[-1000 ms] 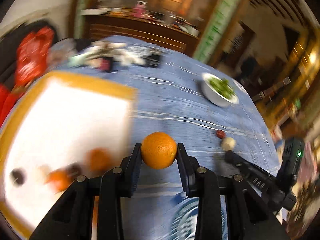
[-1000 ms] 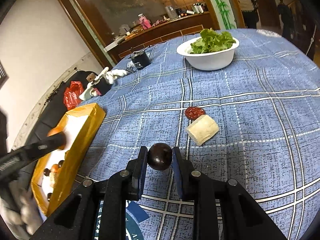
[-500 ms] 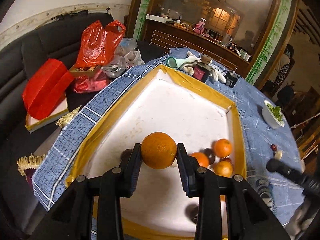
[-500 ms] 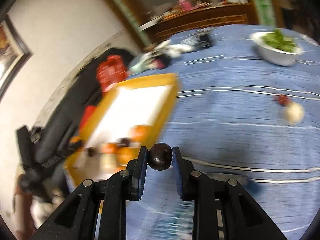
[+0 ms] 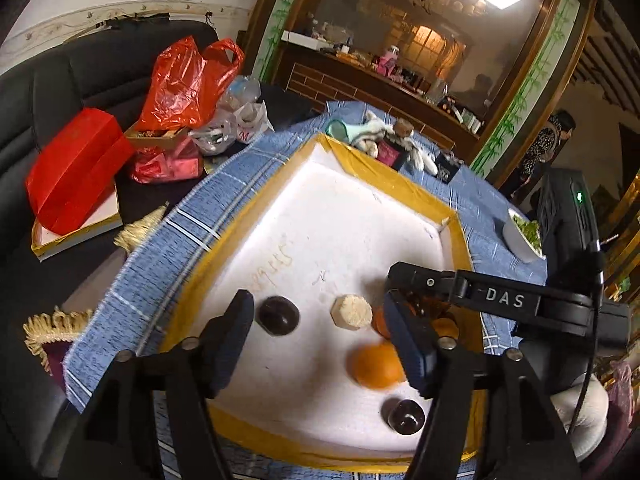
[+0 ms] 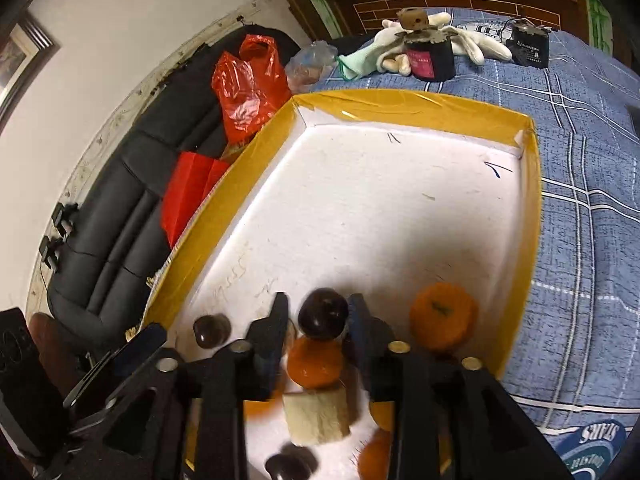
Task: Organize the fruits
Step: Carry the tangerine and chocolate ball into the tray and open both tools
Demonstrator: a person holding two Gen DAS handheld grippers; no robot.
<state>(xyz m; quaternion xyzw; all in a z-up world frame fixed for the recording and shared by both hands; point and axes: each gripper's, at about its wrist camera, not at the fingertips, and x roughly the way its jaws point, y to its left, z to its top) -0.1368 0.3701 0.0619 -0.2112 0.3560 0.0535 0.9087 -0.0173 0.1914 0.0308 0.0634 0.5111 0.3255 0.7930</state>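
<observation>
A white tray with a yellow rim [image 5: 384, 176] [image 6: 400, 108] lies on the blue checked tablecloth. My left gripper [image 5: 320, 340] is open and empty above the tray's near end. An orange [image 5: 374, 366] lies on the tray just under its right finger. A dark plum [image 5: 279, 315], a pale cut chunk [image 5: 351, 312] and another dark plum [image 5: 407, 417] lie nearby. My right gripper [image 6: 322, 322] is shut on a dark plum [image 6: 323, 314] just above the fruit in the tray. Oranges [image 6: 444, 316] [image 6: 314, 362], a pale chunk [image 6: 316, 416] and dark plums [image 6: 211, 330] lie below it.
A white bowl of greens [image 5: 524, 236] stands on the table to the right. A dark jar [image 6: 430, 54], white gloves [image 6: 476, 46] and a black box [image 6: 530, 46] lie beyond the tray. Red bags [image 5: 180, 80] and a black sofa [image 6: 116, 216] are off the table's left edge.
My left gripper has opened and let go of the orange, which now lies in the tray. My right gripper has carried the plum over the tray's near end.
</observation>
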